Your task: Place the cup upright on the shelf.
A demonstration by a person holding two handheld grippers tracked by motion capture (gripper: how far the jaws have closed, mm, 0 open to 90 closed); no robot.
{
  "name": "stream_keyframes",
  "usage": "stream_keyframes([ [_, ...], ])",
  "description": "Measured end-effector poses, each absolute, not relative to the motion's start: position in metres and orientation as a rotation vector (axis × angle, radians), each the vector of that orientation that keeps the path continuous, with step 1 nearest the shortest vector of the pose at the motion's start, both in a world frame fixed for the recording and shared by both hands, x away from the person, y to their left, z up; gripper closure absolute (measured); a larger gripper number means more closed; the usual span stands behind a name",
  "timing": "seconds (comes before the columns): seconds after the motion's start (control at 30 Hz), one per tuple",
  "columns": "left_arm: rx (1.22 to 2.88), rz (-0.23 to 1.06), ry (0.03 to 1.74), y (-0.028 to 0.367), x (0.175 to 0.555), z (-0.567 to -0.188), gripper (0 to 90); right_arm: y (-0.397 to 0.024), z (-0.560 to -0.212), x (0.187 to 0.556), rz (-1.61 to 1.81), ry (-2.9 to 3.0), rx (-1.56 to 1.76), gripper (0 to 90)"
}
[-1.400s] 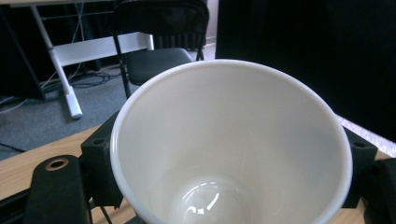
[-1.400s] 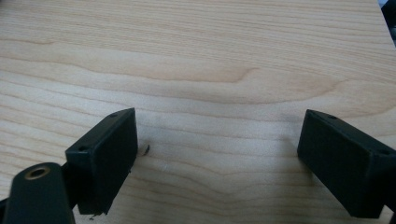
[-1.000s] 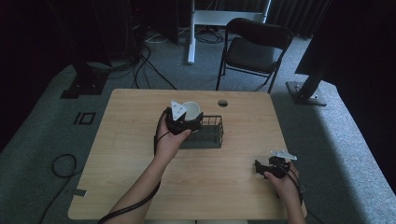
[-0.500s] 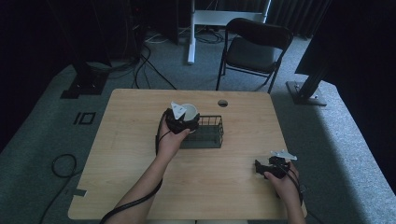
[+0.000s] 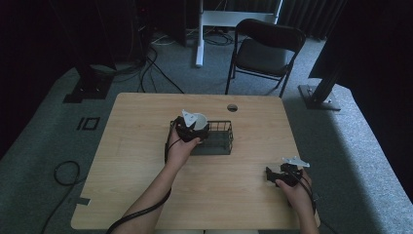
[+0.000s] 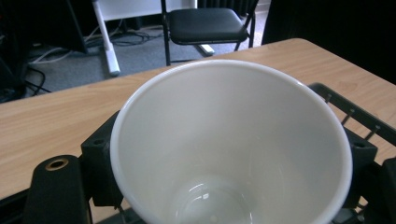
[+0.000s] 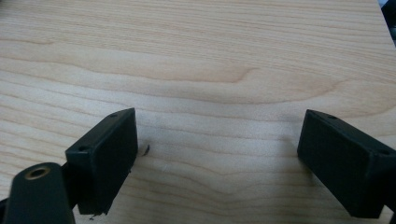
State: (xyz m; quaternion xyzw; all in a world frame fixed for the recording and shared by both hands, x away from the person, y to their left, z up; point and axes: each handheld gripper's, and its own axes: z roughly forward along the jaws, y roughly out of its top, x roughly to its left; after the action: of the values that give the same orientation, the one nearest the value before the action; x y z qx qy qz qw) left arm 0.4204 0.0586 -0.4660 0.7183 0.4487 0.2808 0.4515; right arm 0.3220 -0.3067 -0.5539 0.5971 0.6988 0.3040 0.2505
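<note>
Right tool rests near the bench's near right corner, jaws spread wide over bare wood, nothing between them. Idle, well apart from the work.

Left tool is clamped on a white cup, upright, mouth up, jaws on either side of its wall; the left gripper view looks straight into the cup and it's empty. Cup sits at the left end of the black wire basket, mid-bench. Can't tell whether its base is down on the basket floor or hanging just above it.

My read: pick and carry are done; what's left is seating the cup, letting go, pulling the tool clear.

In the way: the basket rim lies close beside one jaw, so spreading them could catch on the wire.

Past that: cable hole near the far edge, then a folding chair and floor cables beyond the bench. Neither interferes.
</note>
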Motion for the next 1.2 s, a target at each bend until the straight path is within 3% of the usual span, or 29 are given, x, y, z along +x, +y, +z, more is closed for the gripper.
stream_keyframes([
  [0.4,1.811,0.712,1.095,0.056,0.420,-0.469,19.9,-0.307,-0.554,0.322,0.828,1.902,1.625,11.7],
  [0.57,1.826,0.691,1.061,0.053,0.419,-0.464,9.2,-0.307,-0.554,0.322,0.828,1.902,1.625,11.7],
  [1.2,1.819,0.655,1.059,0.072,0.403,-0.448,9.1,-0.307,-0.554,0.322,0.827,1.902,1.626,11.7],
])
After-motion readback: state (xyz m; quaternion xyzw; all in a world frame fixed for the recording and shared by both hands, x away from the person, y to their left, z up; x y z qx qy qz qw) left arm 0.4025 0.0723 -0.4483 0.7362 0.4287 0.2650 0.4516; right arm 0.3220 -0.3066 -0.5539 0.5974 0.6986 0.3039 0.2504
